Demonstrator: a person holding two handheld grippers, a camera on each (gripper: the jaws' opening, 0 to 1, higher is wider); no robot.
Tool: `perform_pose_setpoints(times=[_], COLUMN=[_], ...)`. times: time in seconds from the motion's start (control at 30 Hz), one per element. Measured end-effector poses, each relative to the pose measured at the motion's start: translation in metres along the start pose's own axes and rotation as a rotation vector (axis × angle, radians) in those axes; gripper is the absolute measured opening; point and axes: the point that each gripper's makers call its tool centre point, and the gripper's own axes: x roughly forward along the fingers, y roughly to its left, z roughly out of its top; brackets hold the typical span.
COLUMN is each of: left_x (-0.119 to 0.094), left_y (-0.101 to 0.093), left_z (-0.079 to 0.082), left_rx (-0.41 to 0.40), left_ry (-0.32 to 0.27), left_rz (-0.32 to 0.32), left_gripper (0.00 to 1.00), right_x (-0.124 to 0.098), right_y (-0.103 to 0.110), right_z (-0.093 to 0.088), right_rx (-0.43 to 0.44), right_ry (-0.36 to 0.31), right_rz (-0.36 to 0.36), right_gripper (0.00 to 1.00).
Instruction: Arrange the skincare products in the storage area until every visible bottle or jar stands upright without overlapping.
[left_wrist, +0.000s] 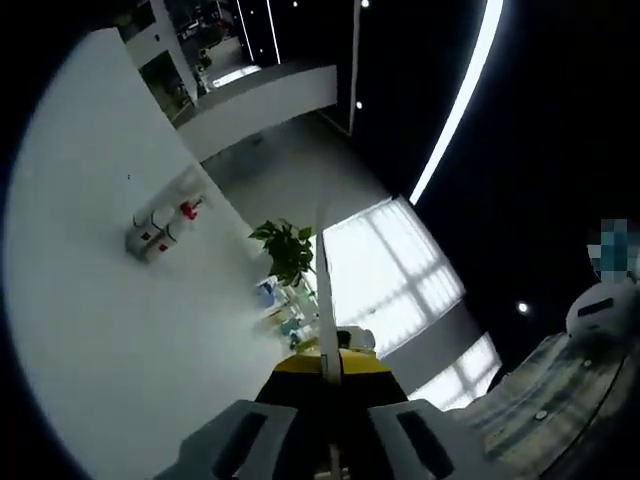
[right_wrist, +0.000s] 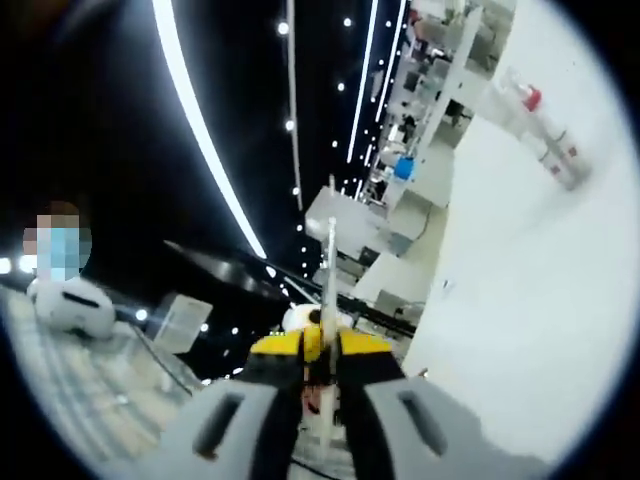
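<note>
White, smooth wall (left_wrist: 90, 300) with a small boxy fixture (left_wrist: 160, 232) carrying a red cap; leafy green plant (left_wrist: 285, 248) near bright gridded window (left_wrist: 385, 275). Left hand-held gripper (left_wrist: 330, 440): grey jaws narrow, a thin pale rod between them, yellow-black body behind. Right hand-held gripper (right_wrist: 322, 425) likewise narrow around a rod. Skincare bottles: small blurred shapes (left_wrist: 285, 315) below the plant, shape unclear.

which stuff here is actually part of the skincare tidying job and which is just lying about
Part of the job:
small bottles or jars beside the plant, too blurred to be sure, probably the skincare products

Just lying about:
potted plant
wall fitting with a red part
window
ceiling light strip
white rounded object
</note>
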Motion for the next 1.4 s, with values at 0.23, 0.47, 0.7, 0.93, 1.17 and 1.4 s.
perform_pose_setpoints(times=[0.23, 0.47, 0.7, 0.93, 1.17, 1.4], left_x=[0.001, -0.008, -0.011, -0.017, -0.020, -0.023], left_y=[0.001, 0.002, 0.004, 0.006, 0.009, 0.009], left_z=[0.000, -0.018, -0.016, -0.017, -0.017, -0.010], left_rx=[-0.034, -0.028, -0.038, -0.060, -0.049, -0.053], left_ry=[-0.013, 0.078, 0.066, 0.081, 0.073, 0.039], left_rz=[-0.016, -0.025, -0.036, -0.032, -0.007, -0.002], left_gripper=[0.06, 0.03, 0.01, 0.01, 0.00, 0.00], right_x=[-0.002, -0.011, -0.005, 0.002, 0.006, 0.011], right_y=[-0.004, -0.007, -0.007, -0.012, -0.019, -0.019], right_z=[-0.001, 0.016, 0.016, 0.025, 0.032, 0.028], right_rx=[-0.031, -0.005, -0.029, -0.024, -0.007, -0.009], right_ry=[0.026, -0.060, -0.048, -0.066, -0.085, -0.065], right_rz=[-0.030, -0.040, -0.038, -0.042, -0.056, -0.053], right_gripper=[0.00, 0.00, 0.01, 0.10, 0.16, 0.20])
